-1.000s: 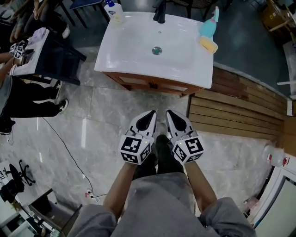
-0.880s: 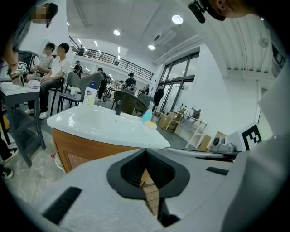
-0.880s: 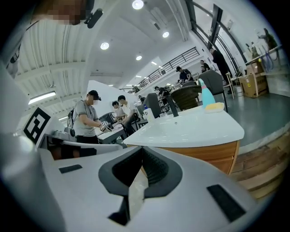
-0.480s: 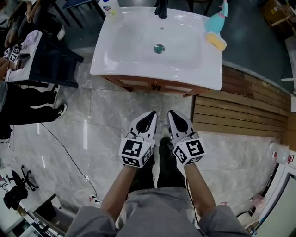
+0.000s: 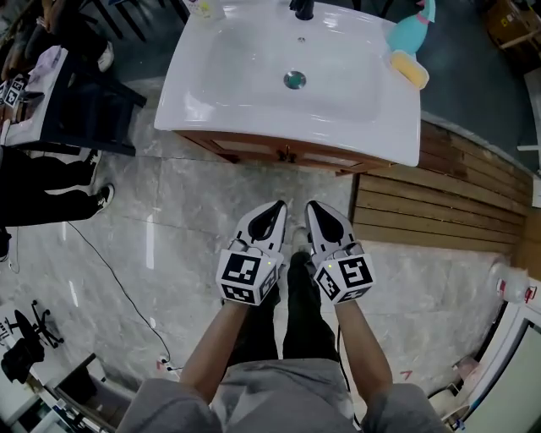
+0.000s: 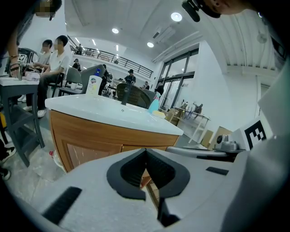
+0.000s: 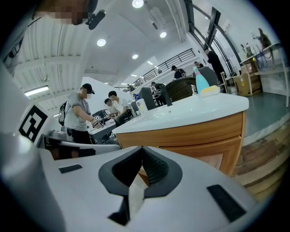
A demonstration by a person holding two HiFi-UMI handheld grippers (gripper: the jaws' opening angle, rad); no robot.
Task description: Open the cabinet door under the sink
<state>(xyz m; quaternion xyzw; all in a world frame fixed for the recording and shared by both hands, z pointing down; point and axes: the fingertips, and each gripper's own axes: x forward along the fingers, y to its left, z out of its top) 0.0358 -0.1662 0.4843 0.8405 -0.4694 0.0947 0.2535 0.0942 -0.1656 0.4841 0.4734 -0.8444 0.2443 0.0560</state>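
A white sink [image 5: 228, 101] sits on a wooden cabinet [image 5: 254, 149] whose doors are closed, with small knobs [image 5: 287, 156] at the middle of its front. My left gripper [image 5: 278, 207] and right gripper [image 5: 310, 207] hover side by side over the marble floor, a short way in front of the cabinet, pointing at it. Both are shut with nothing between the jaws. In the left gripper view the shut tips [image 6: 145, 150] face the cabinet's panelled front [image 6: 86, 145]. The right gripper view shows the same cabinet [image 7: 204, 142] beyond the shut tips [image 7: 142, 147].
On the sink stand a black tap [image 5: 302, 8], a blue bottle [image 5: 412, 32], a yellow sponge [image 5: 409, 71] and a soap bottle [image 5: 201, 7]. A slatted wooden platform [image 5: 439, 203] lies to the right. A dark table [image 5: 80, 110] and seated people are at left. A cable [image 5: 118, 287] crosses the floor.
The sink and cabinet have grown larger and slid up and to the right in the head view. Both grippers stay side by side and shut.
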